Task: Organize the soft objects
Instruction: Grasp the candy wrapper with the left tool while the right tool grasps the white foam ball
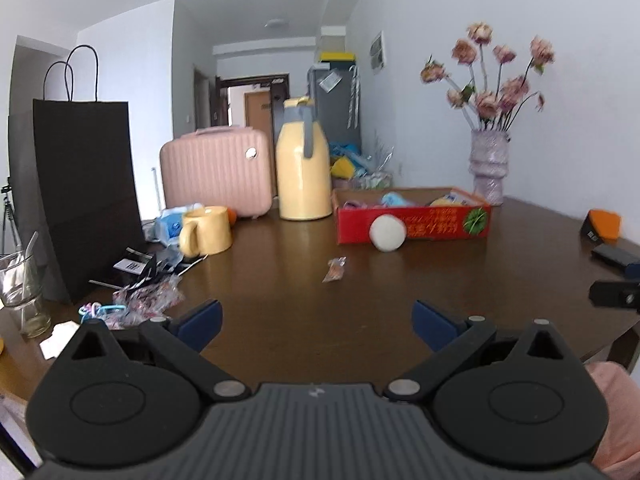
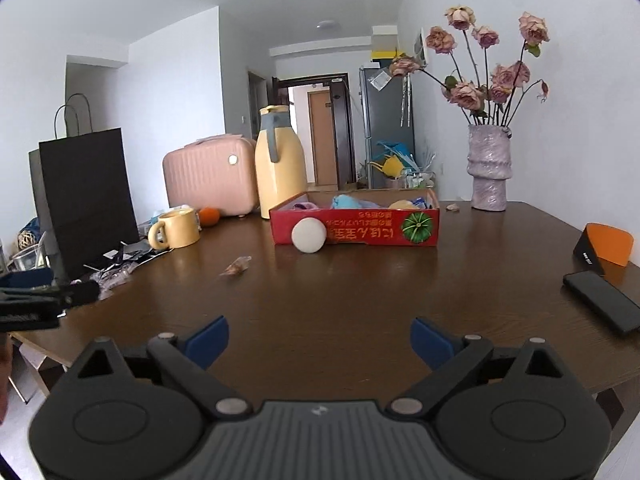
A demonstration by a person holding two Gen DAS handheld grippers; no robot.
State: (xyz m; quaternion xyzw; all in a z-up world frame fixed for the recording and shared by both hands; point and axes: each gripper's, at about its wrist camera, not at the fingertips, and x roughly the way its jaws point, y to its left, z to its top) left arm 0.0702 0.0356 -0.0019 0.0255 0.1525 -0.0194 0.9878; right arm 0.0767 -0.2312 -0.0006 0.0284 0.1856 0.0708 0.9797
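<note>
**Grippers poised over table as one white ball waits outside the box**

The right gripper (image 2: 320,342) hangs with jaws spread and nothing between them above bare wood at the near edge of the table (image 2: 360,292); the left gripper (image 1: 318,322), equally spread and empty, hovers alongside. Well beyond both, a white soft ball (image 2: 309,236) rests against the front wall of the red cardboard box (image 2: 356,229), which already holds several soft items. The approach appears to be the step in hand. The next move likely calls for reaching forward, bracketing the ball and closing gently, since it could roll off along the wall.
</note>
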